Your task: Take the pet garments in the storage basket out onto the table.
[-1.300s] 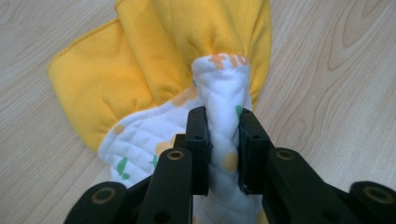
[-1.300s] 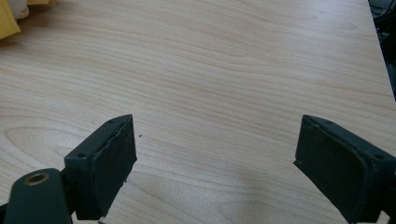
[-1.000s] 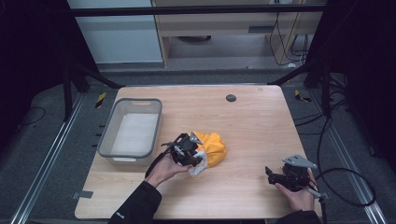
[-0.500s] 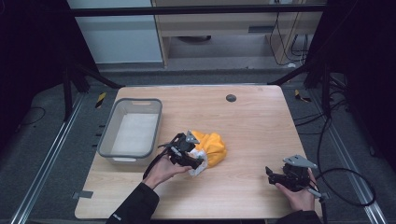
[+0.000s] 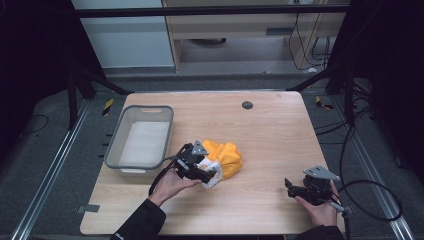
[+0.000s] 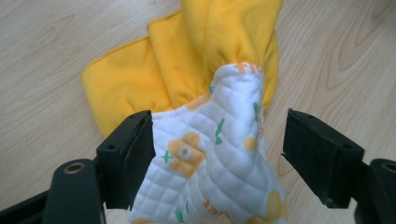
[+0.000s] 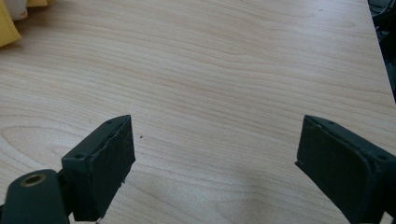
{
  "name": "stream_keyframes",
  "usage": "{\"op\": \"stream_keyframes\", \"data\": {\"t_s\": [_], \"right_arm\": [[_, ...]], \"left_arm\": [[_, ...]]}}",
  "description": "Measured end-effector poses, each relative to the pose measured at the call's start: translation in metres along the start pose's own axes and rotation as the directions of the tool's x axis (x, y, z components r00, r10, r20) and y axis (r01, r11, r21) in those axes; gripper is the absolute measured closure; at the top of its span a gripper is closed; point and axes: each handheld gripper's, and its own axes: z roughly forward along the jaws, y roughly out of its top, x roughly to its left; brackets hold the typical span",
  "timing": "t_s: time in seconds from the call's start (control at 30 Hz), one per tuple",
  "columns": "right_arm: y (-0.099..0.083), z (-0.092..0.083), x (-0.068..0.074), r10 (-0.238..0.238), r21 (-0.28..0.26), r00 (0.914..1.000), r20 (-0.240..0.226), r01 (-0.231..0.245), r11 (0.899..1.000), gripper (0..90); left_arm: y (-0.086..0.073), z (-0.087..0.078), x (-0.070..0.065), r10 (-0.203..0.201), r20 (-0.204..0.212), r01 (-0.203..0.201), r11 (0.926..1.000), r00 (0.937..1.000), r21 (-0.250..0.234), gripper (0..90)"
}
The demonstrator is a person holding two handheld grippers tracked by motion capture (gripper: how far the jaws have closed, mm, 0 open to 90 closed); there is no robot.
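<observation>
We find the right gripper (image 5: 299, 188) at 5 o'clock on the bench (image 5: 280, 130), jaws spread wide over bare wood. The left gripper (image 5: 207, 173) sits near centre, jaws parted around the white quilted part of the yellow cloth (image 5: 227, 156), one touching it. The grey tub (image 5: 116, 155) stands at 9 o'clock.

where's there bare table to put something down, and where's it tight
Bare wood runs along the far edge of the table, around the small dark disc, and down the right half between the yellow cloth and the right gripper. It is crowded at left centre: the grey bin, the cloth and the left gripper sit close together there.
</observation>
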Motion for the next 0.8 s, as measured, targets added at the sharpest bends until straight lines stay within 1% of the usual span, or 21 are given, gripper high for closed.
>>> {"op": "stream_keyframes", "data": {"t_s": [0.03, 0.2, 0.37, 0.43, 0.63, 0.8], "right_arm": [[0.000, 0.000, 0.000, 0.003, 0.001, 1.0000, 0.000, -0.003, 1.000, 11.1], [0.000, 0.000, 0.000, 0.004, -0.002, 1.0000, 0.000, -0.004, 1.000, 11.0], [0.000, -0.001, 0.000, 0.004, -0.002, 1.0000, 0.001, -0.004, 1.000, 10.8], [0.000, -0.001, 0.000, 0.003, -0.003, 1.0000, -0.001, -0.003, 1.000, 10.6], [0.000, -0.001, 0.001, 0.001, -0.004, 1.0000, -0.002, -0.001, 1.000, 10.2], [0.000, -0.001, 0.002, 0.002, 0.000, 1.0000, -0.005, -0.002, 1.000, 9.7]], "left_arm": [[-0.002, -0.002, 0.000, -0.015, -0.001, 0.015, 0.9998, 0.9999, -0.015, 23.5], [-0.011, -0.012, 0.003, -0.050, -0.021, 0.049, 0.9964, 0.9985, -0.069, 22.3], [-0.023, -0.019, 0.004, -0.077, -0.045, 0.072, 0.9914, 0.9960, -0.109, 22.0], [-0.027, -0.022, 0.004, -0.086, -0.055, 0.079, 0.9900, 0.9948, -0.117, 21.9], [-0.046, -0.034, 0.005, -0.111, -0.082, 0.099, 0.9846, 0.9904, -0.145, 21.6], [-0.064, -0.040, 0.006, -0.134, -0.084, 0.122, 0.9836, 0.9875, -0.133, 21.6]]}}
